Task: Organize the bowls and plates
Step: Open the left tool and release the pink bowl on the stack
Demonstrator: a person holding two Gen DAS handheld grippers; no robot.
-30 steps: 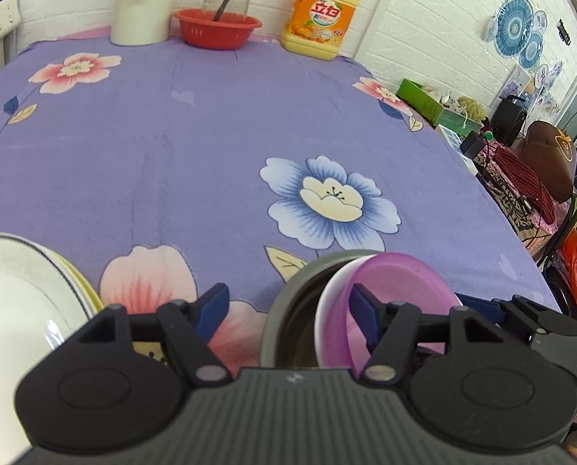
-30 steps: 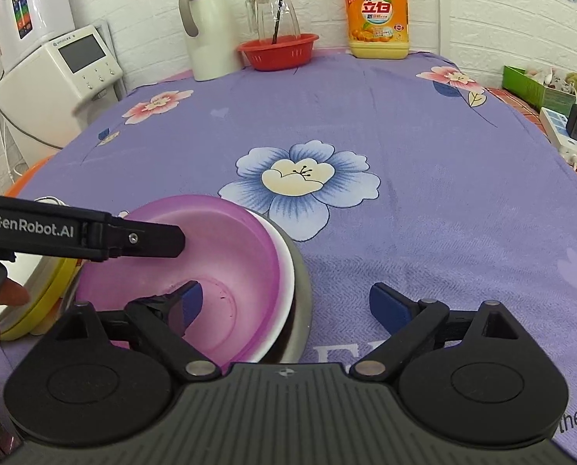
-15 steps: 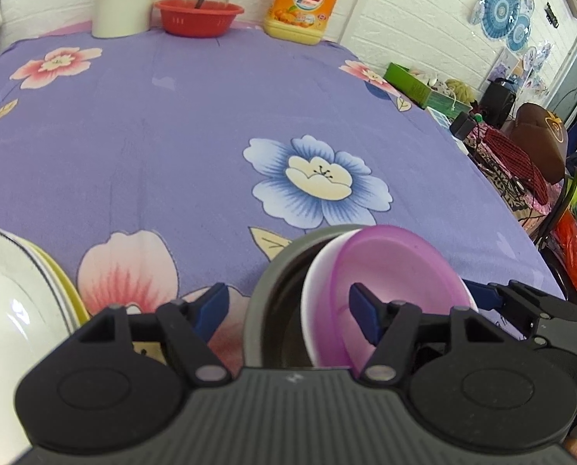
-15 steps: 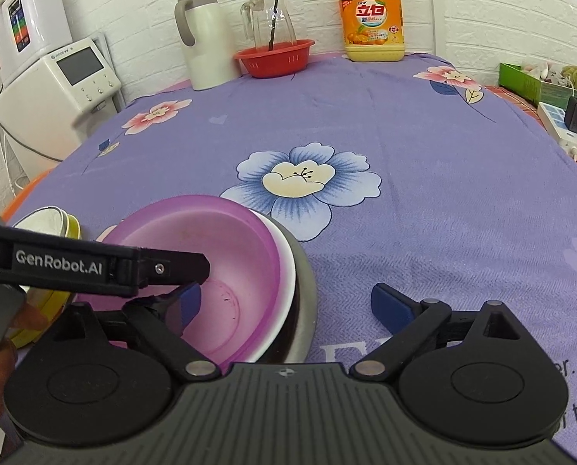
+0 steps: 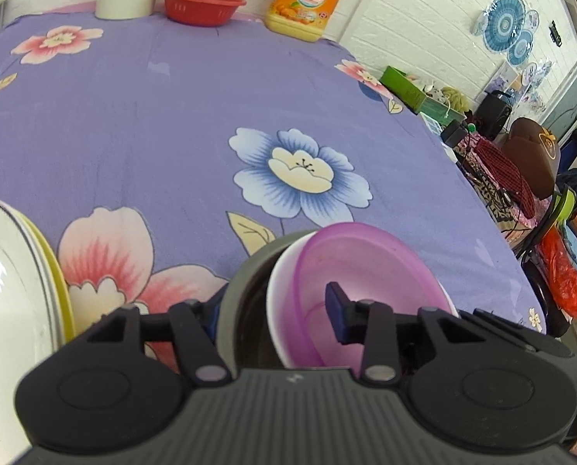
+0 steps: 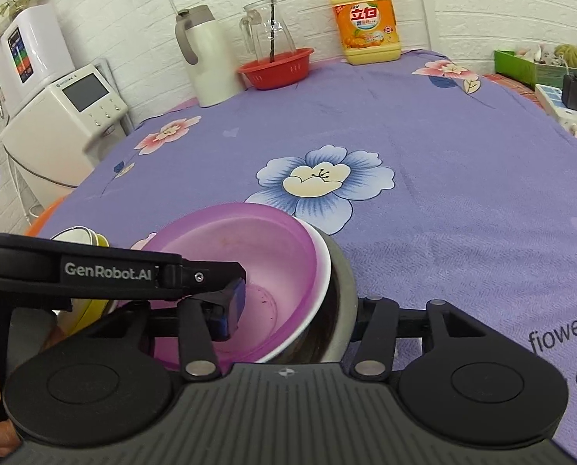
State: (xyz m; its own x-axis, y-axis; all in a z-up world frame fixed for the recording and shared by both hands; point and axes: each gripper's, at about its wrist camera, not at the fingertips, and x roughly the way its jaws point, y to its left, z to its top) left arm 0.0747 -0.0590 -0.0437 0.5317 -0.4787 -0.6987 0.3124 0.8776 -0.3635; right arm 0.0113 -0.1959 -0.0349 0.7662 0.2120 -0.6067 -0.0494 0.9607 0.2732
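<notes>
While both grippers close in on the same stack, the purple bowl (image 5: 366,283) sits tilted inside a white bowl (image 5: 278,298), which in turn rests in a grey metal bowl (image 5: 234,310), all three nested at the near edge of the table (image 5: 172,124) with its purple flowered cloth. The left gripper (image 5: 272,310) straddles one side of the stack: one blue pad is inside the purple bowl and the other lies outside the metal bowl's wall, and its jaws are closing with the rims between them; whether the pads already press cannot be told. The right gripper (image 6: 292,310) straddles the opposite side in the same manner, one finger inside the purple bowl and the other outside the metal rim, its jaws likewise closing. A stack of plates (image 5: 13,290), white over yellow, lies just to the left of the bowls. At the far edge stand a yellow detergent bottle (image 6: 369,27), a red basket (image 6: 276,68) holding a glass jug (image 6: 267,37), and a white flask (image 6: 207,58).
</notes>
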